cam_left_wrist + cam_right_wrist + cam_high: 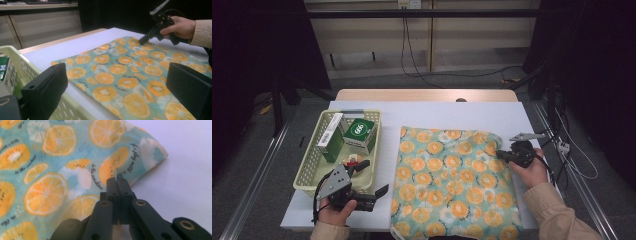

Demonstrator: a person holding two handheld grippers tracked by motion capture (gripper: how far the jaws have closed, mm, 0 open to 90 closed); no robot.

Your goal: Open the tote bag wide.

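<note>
The teal cloth printed with orange slices (454, 182), lettered "in the sunshine", lies right of the pale yellow plastic basket (309, 167). The right gripper (117, 179) pinches its far right edge; the left gripper (373, 176), jaws spread and empty, hovers beside the basket's near right corner.

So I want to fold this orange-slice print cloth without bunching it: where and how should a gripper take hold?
Grip the orange-slice print cloth by its thin far right corner, coming in low from the right edge. That corner lifts slightly off the white table cover, and the right gripper is shut on the edge there.
</note>
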